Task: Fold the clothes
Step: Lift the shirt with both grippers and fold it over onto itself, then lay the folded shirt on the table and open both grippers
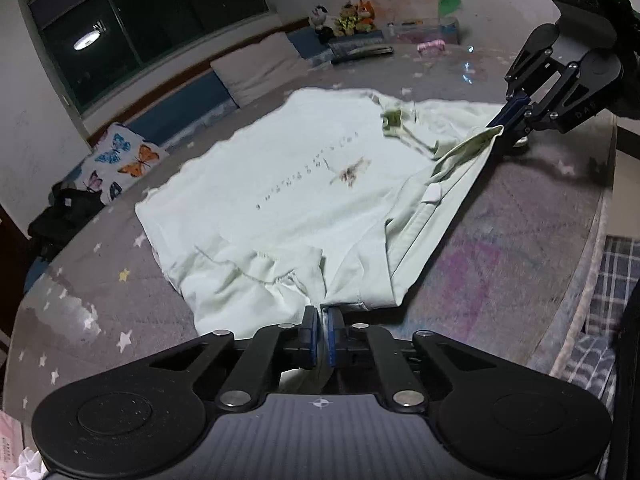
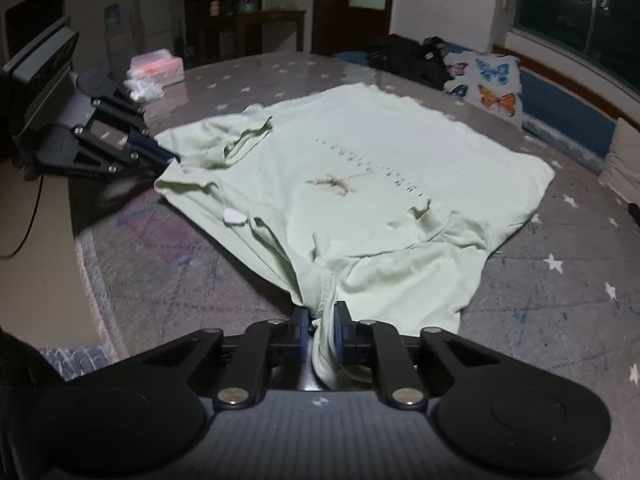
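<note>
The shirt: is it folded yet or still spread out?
Mostly spread: the shirt lies print-up on the mat. Only one side edge is lifted, pinched by the left gripper and the right gripper.

Two wrist fisheyes, both angled down along closed fingers, low and close over the bed.

Left wrist view looks across the pale green T-shirt toward the window; right gripper at upper right. Right wrist view faces the opposite way; left gripper at left. Shared: shirt, butterfly pillow, starred cover.
</note>
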### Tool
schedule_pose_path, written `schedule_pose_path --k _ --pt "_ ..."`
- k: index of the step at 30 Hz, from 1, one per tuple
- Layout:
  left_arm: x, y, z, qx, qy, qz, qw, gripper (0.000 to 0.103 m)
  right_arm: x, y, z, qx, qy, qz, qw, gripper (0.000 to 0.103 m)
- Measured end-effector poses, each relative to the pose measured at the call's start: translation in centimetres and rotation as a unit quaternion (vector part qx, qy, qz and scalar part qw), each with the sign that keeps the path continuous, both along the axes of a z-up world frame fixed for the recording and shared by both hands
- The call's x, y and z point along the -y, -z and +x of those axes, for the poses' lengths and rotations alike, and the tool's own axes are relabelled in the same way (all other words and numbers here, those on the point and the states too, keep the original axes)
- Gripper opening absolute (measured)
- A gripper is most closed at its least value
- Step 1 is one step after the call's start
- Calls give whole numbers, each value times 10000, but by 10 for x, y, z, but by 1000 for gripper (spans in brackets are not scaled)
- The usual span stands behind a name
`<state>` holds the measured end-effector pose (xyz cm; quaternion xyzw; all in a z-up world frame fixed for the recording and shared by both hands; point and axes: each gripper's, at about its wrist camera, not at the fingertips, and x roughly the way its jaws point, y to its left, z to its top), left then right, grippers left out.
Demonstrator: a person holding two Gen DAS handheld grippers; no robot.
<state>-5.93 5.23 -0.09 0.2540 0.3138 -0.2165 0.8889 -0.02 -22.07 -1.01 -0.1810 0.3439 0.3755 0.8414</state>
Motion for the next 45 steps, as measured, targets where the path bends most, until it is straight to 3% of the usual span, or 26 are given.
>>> schedule_pose_path --k 10,16,22,26,33,45 --pt "8 -43 -53 533 132 -33 9985 4 18 -44 -51 557 127 249 9981 9" --pt "13 -82 -96 1192 105 -100 9928 4 30 -79 -104 804 57 92 9967 9" --pt "24 -93 -68 1585 9 -3 9874 3 29 -103 -107 1066 108 45 9942 9" --pt "29 -96 -31 1700 -117 -10 9854 3 30 -112 -75 1191 172 19 9927 9" --pt "37 -94 64 1677 -374 -31 9851 3 29 -127 17 1154 267 -25 9930 8" --pt "41 -44 202 912 -795 23 9927 3 13 -77 160 732 462 -364 9956 9"
